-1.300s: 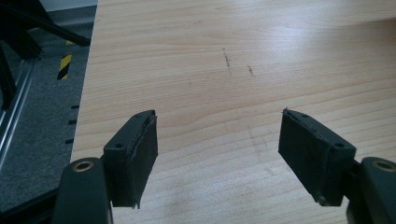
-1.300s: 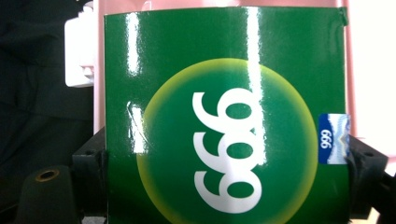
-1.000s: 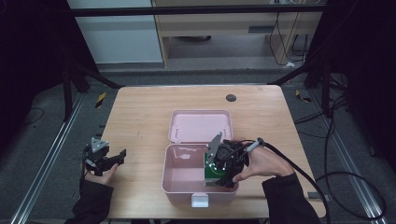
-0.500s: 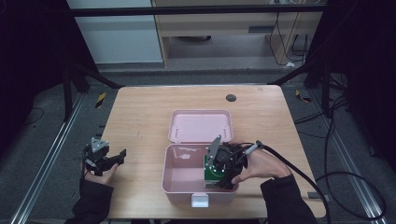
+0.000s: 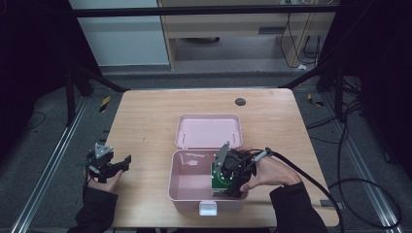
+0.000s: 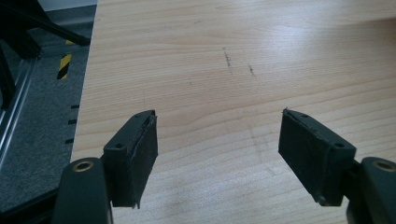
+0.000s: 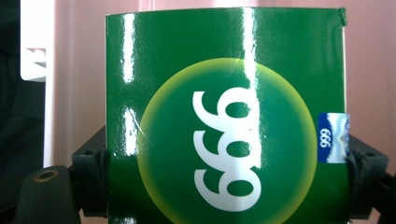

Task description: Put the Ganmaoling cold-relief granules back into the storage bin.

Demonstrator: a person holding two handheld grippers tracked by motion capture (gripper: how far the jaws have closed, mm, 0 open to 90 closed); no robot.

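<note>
Right gripper [image 5: 227, 180]: clamping the green box [image 7: 224, 116] by its sides — holding it inside the pink case [image 5: 182, 187], near-right corner.
Left gripper [image 5: 108, 164]: jaws spread, empty, idling over the table [image 6: 233, 56] at left.
Progress: judging placement nearly done — release and lid [image 5: 208, 131] closing probably remaining.

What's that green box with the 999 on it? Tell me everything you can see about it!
The green box is a small, glossy carton that looks like shiny printed cardboard. Its face has a yellow-green circle with white digits "999" turned sideways, and a little blue sticker at one edge. One top corner looks slightly nicked. The right gripper holds it, a jaw pressed on each side. It sits low inside the open pink case, near the case's right end; whether it touches the bottom cannot be told.
</note>
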